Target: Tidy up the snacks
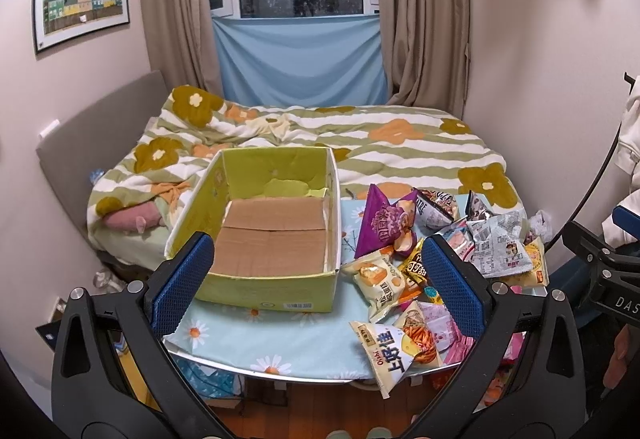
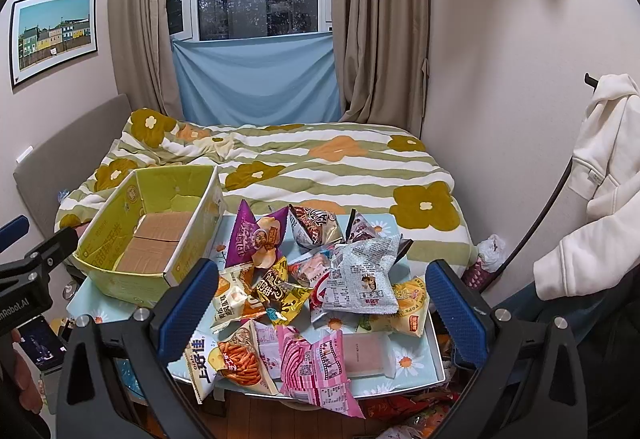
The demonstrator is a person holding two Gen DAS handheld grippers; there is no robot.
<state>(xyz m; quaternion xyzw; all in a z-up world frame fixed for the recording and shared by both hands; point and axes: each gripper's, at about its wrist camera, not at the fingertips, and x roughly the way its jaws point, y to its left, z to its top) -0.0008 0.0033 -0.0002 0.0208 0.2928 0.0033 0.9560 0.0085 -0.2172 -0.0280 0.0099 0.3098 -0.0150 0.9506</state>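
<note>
- Bed: fills the back of the room under the window; covered by a soft quilt with green and white stripes and large olive and orange flower shapes.
- Worktop: small, at the foot of the bed, with a pale metal rim and a light blue cloth printed with daisies.
- Cardboard box: rectangular, open at the top, glossy yellow-green walls, plain brown flaps as its floor. It stands on the left part of the worktop and holds nothing visible.
- Snack pile: crinkled foil and plastic bags heaped on the right part of the worktop, just beside the box.
- Purple bag: pillow-shaped, standing tilted at the back of the pile, nearest the box.
- White printed bag: wrinkled foil, lying on top of the pile.
- Pink striped bag: flat, overhanging the near edge of the worktop.
- Cheese-print bag: white and yellow, with orange sticks pictured; also at the near edge.
- Left claw: jaws wide apart, holding nothing; blue textured pads on black arms, raised before the box.
- Right claw: jaws wide apart, holding nothing; same blue pads, raised before the snack pile.
</note>
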